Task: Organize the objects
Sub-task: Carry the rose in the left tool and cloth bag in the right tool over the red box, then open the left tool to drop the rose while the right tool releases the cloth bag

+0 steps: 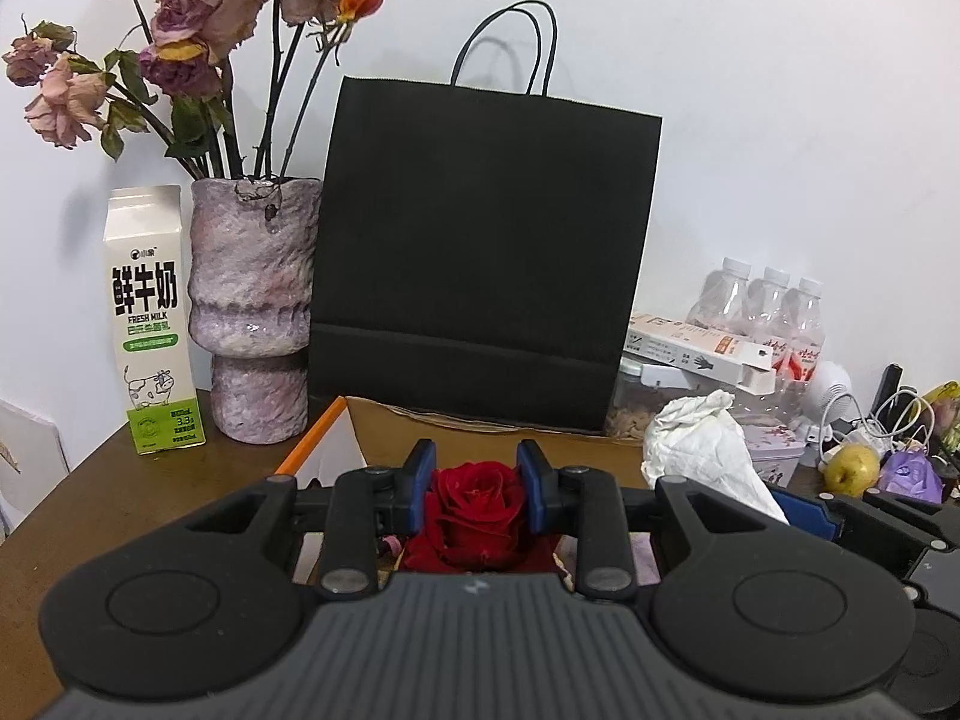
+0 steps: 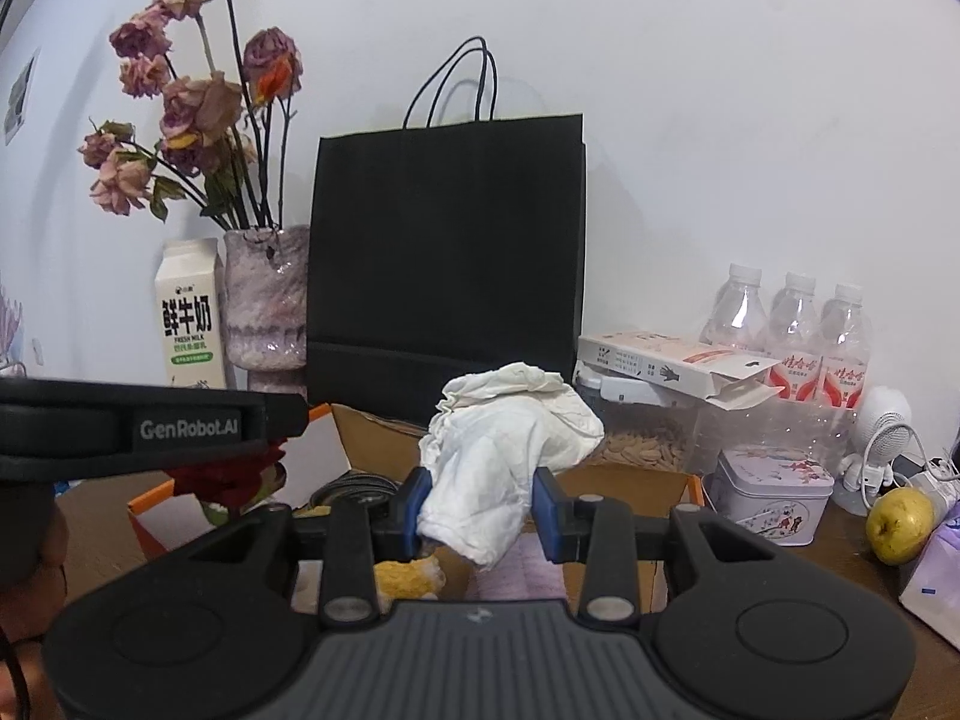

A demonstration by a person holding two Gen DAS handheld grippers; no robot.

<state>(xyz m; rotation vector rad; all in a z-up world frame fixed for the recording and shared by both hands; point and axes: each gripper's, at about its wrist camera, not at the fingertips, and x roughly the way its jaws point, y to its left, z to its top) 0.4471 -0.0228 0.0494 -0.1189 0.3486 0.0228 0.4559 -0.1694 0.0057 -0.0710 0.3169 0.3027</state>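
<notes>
Blue fingers [image 1: 423,480] of left gripper [image 1: 478,483] clamped on red rose [image 1: 477,510], right gripper [image 2: 483,507] pinching crumpled white tissue [image 2: 504,450] — both above open cardboard box [image 2: 630,471], black paper bag [image 1: 480,252] behind.

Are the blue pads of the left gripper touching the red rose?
Touching. The left wrist view shows the left gripper with both blue pads pressed against the sides of the red rose.

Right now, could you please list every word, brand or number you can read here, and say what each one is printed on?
"鲜牛奶" on the milk carton.
"FRESH MILK" on the same carton, below it.
"3.3" on the carton's green base band; the small print around it is unreadable.
"GenRobot.AI" on the left gripper side.
Red characters on the water bottles labels: blurred.
Print on the white box: too small to read.
</notes>
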